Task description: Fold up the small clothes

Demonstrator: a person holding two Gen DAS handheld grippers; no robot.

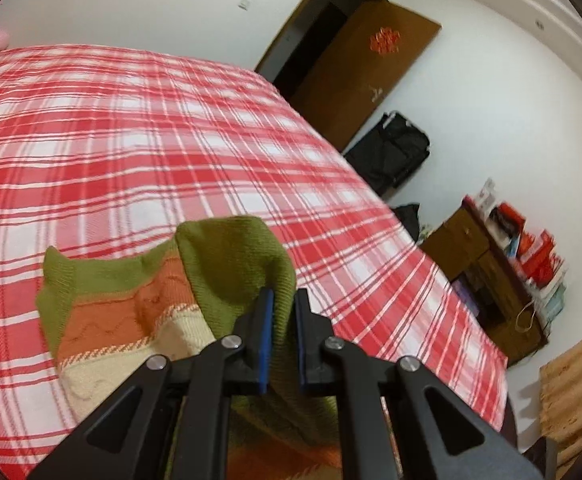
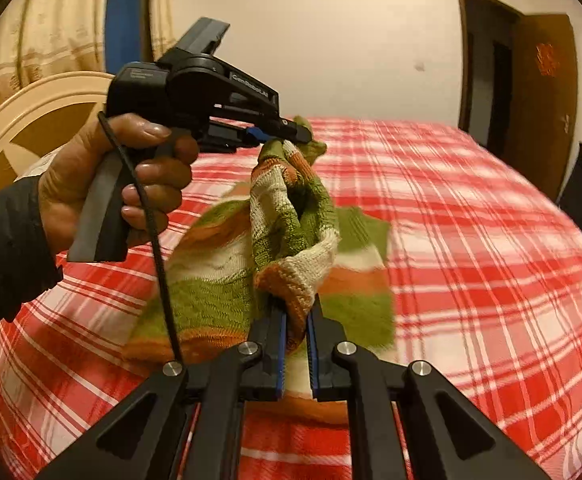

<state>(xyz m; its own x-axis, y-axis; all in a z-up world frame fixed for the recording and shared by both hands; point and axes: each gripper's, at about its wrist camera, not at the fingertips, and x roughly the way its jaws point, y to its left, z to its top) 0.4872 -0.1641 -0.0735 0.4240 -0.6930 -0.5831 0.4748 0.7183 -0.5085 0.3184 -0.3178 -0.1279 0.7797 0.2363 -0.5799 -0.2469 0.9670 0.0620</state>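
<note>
A striped knit sweater (image 2: pixel 291 216) was held lifted above the near edge of the plaid-covered bed (image 1: pixel 171 128), pinched in the closed jaws of both the left gripper (image 1: pixel 282 300) and right gripper (image 2: pixel 296 312), apparently mid-fold, with laying it flat judged next.

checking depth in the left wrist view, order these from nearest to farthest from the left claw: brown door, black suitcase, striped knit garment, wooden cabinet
1. striped knit garment: held in the left claw, draped to its left.
2. wooden cabinet: right, beside the bed.
3. black suitcase: upper right, by the wall.
4. brown door: top, behind the suitcase.
</note>
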